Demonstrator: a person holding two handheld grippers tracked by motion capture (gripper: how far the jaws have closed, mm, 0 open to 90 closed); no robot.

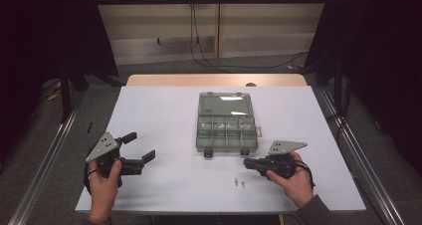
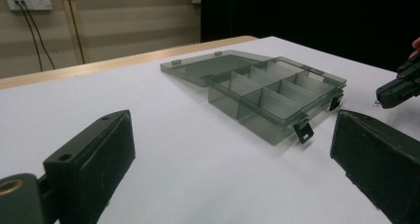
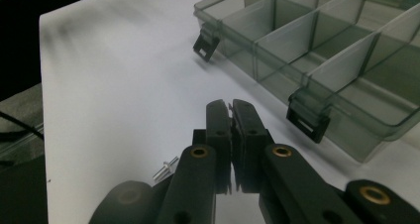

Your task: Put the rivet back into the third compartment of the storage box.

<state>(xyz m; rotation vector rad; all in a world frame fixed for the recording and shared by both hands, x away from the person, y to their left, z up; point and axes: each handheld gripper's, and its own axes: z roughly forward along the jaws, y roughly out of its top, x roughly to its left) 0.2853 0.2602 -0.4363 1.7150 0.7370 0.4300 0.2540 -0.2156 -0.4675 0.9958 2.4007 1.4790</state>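
Observation:
A smoky clear compartment box lies open mid-table, its lid flat behind it and its two black latches facing me. In the left gripper view the box is ahead and to the right. My left gripper rests on the table left of the box, open with nothing between its jaws. My right gripper sits just in front of the box's right latch, its jaws pressed together. A tiny clear part peeks from its tip. Two small clear parts lie on the table just beside it.
The white table top ends at a wooden strip at the back. Cables hang down the wall behind. Dark curtains and metal rails flank both sides. One loose clear part lies left of my right gripper's jaws.

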